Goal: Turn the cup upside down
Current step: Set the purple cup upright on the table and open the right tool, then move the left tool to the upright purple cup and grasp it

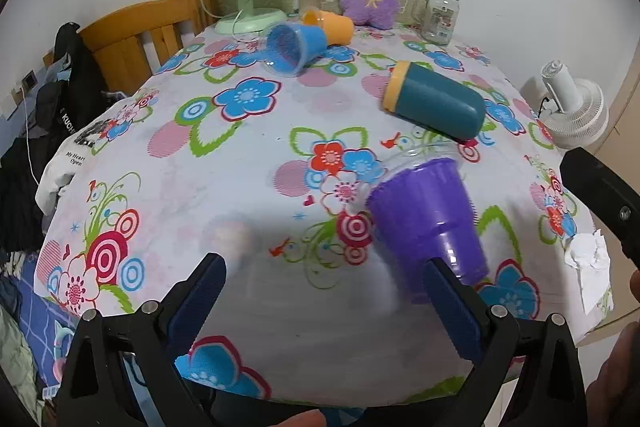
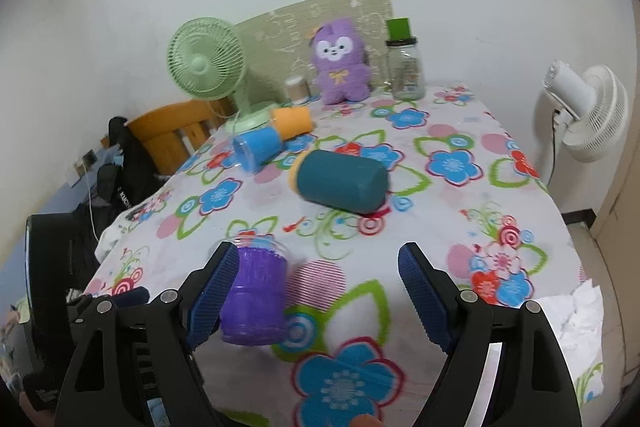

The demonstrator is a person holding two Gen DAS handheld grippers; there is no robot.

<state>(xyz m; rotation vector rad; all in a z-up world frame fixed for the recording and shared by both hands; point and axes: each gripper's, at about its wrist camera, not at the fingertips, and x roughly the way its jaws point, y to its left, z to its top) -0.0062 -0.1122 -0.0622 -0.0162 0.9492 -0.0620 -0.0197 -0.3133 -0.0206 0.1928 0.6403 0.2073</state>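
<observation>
Left wrist view: the left gripper [image 1: 324, 295] has its jaws wide and holds nothing. The purple ribbed plastic cup [image 1: 428, 223], inside a clear outer cup, sits mouth-down on the floral tablecloth [image 1: 248, 187], just beside the right finger.

Right wrist view: the right gripper [image 2: 318, 297] is spread wide and empty, the cup [image 2: 256, 299] beside its left finger. The cup looks light, thin-walled, slick and crushable; grip mid-body, gently.

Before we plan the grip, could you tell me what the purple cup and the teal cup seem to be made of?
Purple cup: probably thin glossy plastic, with a clear, see-through rim. Teal cup: likely thicker matte plastic, opaque, with a yellow rim band.
</observation>
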